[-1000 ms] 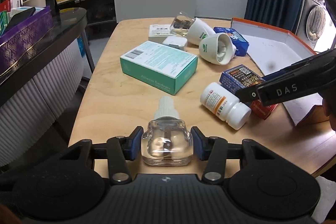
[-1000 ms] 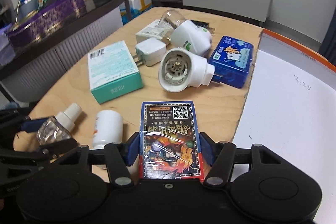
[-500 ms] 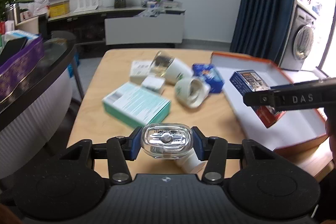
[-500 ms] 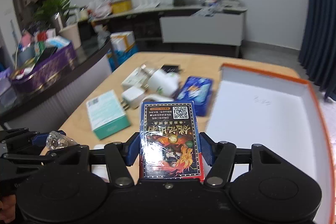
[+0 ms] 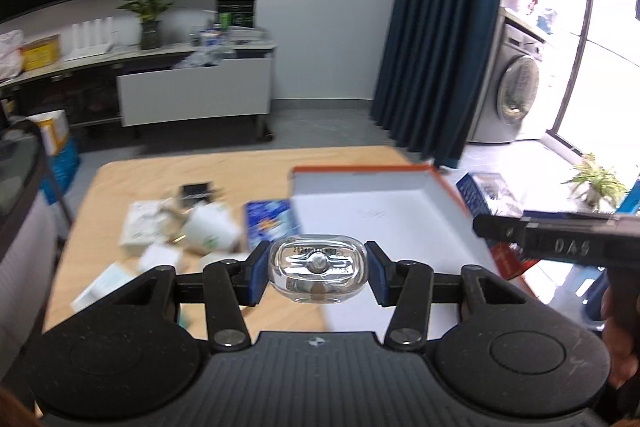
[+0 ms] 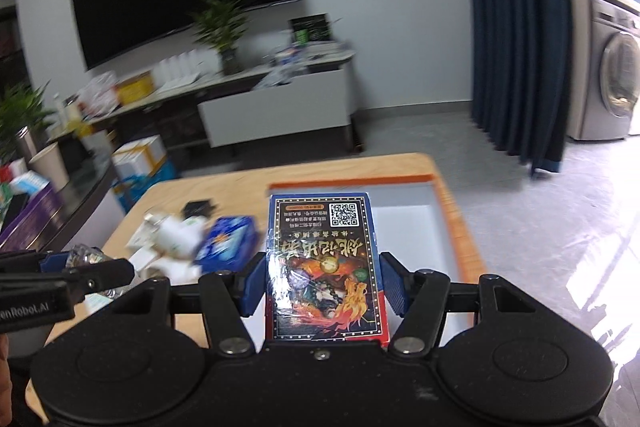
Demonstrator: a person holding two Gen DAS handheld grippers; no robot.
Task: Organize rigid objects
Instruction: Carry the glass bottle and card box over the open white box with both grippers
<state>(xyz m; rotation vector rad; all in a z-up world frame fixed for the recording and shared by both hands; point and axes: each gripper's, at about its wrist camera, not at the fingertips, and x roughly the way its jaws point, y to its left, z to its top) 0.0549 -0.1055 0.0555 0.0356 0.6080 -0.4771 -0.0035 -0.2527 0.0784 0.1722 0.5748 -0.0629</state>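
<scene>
Both grippers are loaded and raised above the light wooden desk (image 5: 132, 183). The left gripper (image 5: 317, 269) has its fingers closed narrowly on a small clear glass bottle (image 5: 317, 267), seen end-on at lower centre of the left view. The right gripper (image 6: 325, 277) has its fingers set at medium width, clamped on a blue and red printed card box (image 6: 322, 267), lower centre of the right view. The shallow white tray with orange rim (image 5: 360, 169), at centre right of the left view, shows nothing inside it where visible. Left on the desk at centre left: a white plug-in device (image 5: 210, 231), a flat blue packet (image 5: 270, 223), a teal and white carton (image 5: 100, 285) and smaller white items, blurred. Judgement: task at an early stage; two items in transit, none placed, most unsorted.
</scene>
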